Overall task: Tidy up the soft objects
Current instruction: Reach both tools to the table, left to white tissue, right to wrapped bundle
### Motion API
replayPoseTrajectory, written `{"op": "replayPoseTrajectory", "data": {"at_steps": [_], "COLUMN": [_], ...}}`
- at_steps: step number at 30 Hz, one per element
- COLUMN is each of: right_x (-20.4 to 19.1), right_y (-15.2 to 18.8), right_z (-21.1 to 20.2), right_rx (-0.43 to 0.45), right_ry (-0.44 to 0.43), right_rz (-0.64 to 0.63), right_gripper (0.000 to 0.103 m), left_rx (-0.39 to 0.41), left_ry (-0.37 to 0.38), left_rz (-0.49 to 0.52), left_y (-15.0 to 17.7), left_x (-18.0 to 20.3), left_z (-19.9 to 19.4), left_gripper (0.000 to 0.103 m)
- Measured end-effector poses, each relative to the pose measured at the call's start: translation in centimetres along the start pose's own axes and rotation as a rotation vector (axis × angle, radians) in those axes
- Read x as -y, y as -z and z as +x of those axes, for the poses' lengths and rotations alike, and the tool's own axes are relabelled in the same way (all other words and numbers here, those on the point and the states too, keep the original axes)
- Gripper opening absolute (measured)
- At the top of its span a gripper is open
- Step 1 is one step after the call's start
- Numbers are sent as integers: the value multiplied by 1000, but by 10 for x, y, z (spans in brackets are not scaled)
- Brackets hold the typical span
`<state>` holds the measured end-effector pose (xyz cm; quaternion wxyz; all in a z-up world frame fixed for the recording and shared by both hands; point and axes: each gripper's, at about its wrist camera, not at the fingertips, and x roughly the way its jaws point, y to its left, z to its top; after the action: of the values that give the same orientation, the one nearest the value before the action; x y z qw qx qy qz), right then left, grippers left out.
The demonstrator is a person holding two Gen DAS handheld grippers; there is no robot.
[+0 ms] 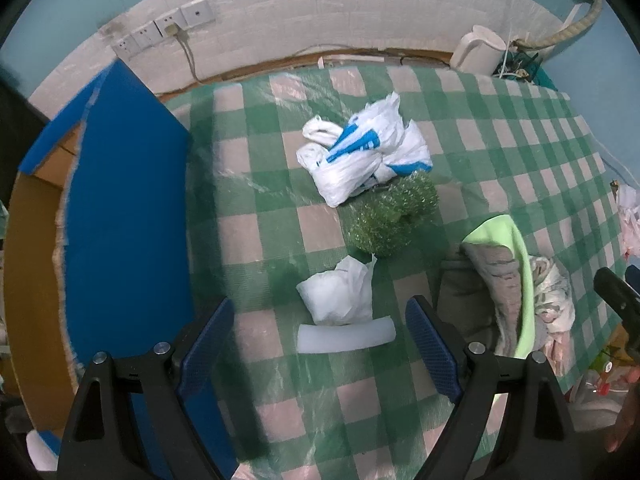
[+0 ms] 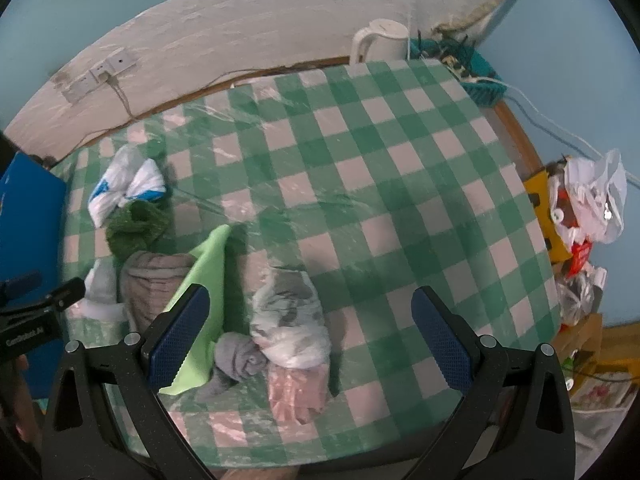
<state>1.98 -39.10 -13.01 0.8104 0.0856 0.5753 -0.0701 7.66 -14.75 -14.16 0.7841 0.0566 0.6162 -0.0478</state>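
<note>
Crinkled white plastic bag, fuzzy green tinsel ball — touching, glossy checked tablecloth

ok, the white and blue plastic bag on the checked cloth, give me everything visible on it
The white and blue plastic bag is thin crinkled film, white with bright blue printed patches, bunched and cinched at the middle so both ends flare, clearest in the right wrist view. It lies flat on the green checked tablecloth, towards the far side. Its near edge touches or overlaps the green tinsel pom-pom. Neither gripper holds it; the left gripper is open and well short of it.
</note>
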Motion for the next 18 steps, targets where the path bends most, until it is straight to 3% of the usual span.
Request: {"op": "replayPoseTrajectory", "data": {"at_steps": [18], "right_x": [0], "right_y": [8], "right_z": [39], "right_rx": [-108], "right_ry": [-15], "right_rz": [-18], "right_gripper": [98], "left_rx": [-89], "left_ry": [-27], "left_rz": [19], "left_y": [-17], "left_x": [0], "left_z": [56], "left_gripper": [89]}}
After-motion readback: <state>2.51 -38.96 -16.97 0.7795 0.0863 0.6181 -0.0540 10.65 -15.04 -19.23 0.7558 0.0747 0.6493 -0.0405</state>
